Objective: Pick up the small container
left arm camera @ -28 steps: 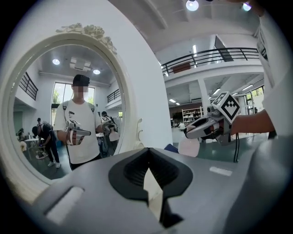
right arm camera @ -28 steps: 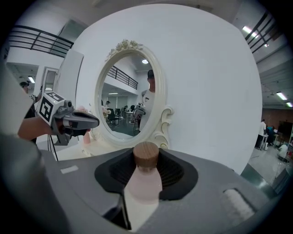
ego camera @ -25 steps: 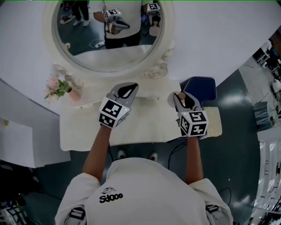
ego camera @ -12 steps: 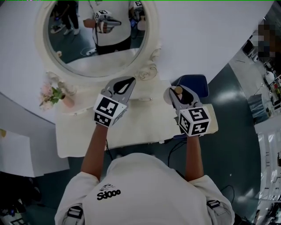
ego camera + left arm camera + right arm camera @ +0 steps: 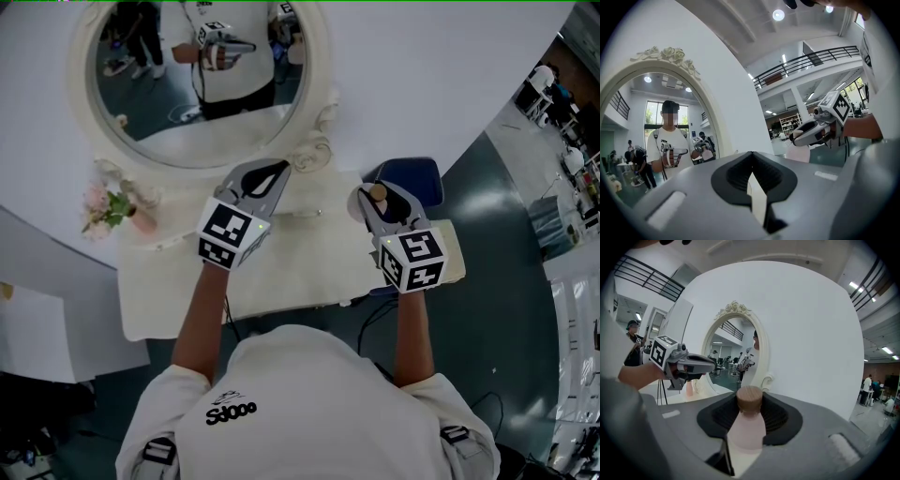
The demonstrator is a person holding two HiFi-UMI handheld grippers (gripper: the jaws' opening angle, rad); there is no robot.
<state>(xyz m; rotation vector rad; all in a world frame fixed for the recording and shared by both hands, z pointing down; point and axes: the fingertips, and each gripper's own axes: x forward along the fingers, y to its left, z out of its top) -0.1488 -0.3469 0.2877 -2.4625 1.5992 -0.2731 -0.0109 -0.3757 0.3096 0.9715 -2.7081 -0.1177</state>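
The small container (image 5: pixel 746 427) is a pale pink bottle with a brown cap (image 5: pixel 378 193). It stands upright between the jaws of my right gripper (image 5: pixel 749 401), which is shut on it. In the head view the right gripper (image 5: pixel 375 195) is held above the right end of the white-clothed table (image 5: pixel 309 272). From the left gripper view, the bottle's body (image 5: pixel 800 152) hangs below the right gripper's fingers. My left gripper (image 5: pixel 279 171) hovers over the table's middle, facing the mirror. Its jaws (image 5: pixel 751 155) meet at the tips with nothing between them.
An oval mirror in an ornate white frame (image 5: pixel 323 127) stands at the table's back against a curved white wall. Pink flowers in a vase (image 5: pixel 111 204) sit at the back left. A blue chair (image 5: pixel 417 176) stands behind the table's right end.
Both grippers have risen a little above the table. The right one still holds the bottle, and the left one stays shut.
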